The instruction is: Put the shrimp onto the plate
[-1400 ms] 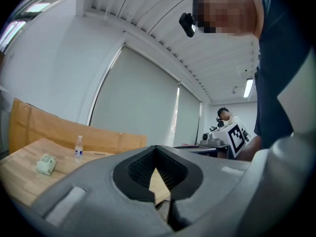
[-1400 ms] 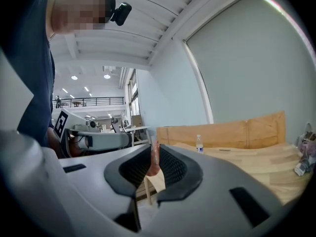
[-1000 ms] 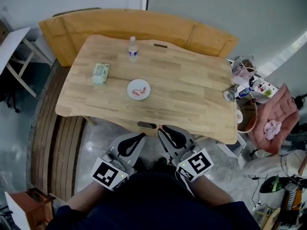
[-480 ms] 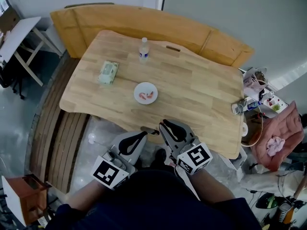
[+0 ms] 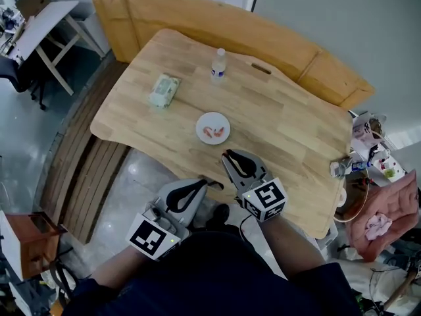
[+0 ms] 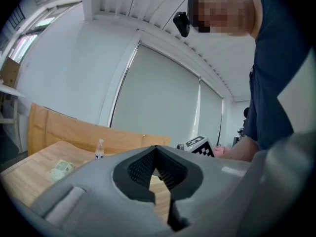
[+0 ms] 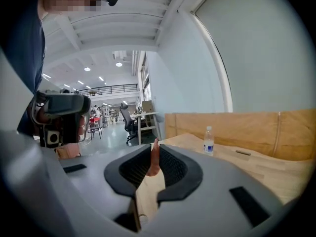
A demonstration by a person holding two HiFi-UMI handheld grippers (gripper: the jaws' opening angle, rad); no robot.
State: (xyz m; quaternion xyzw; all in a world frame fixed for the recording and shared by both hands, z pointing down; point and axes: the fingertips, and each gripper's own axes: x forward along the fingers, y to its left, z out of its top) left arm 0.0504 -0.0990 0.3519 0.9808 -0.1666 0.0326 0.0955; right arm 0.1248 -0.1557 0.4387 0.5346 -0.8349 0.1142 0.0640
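A small white plate [image 5: 200,125] sits near the middle of the wooden table [image 5: 283,130], with pink shrimp [image 5: 214,133] lying on it. My right gripper [image 5: 229,154] reaches just over the table's near edge, short of the plate. In the right gripper view its jaws [image 7: 154,152] are shut on a thin pink-orange piece that looks like a shrimp [image 7: 154,158], sticking up between the pads. My left gripper [image 5: 200,184] hangs lower, off the table, over the floor. The left gripper [image 6: 157,154] is shut with nothing in it.
A water bottle [image 5: 219,64] stands at the table's far side and a green wipes pack [image 5: 164,91] lies to the left. A curved wooden bench [image 5: 197,22] wraps behind the table. Clutter and a pink cushion [image 5: 388,209] lie at the right, a white desk [image 5: 46,25] at the far left.
The view has shifted and the table sits further right. My right gripper has come forward from below the table edge to over it. Both stay shut.
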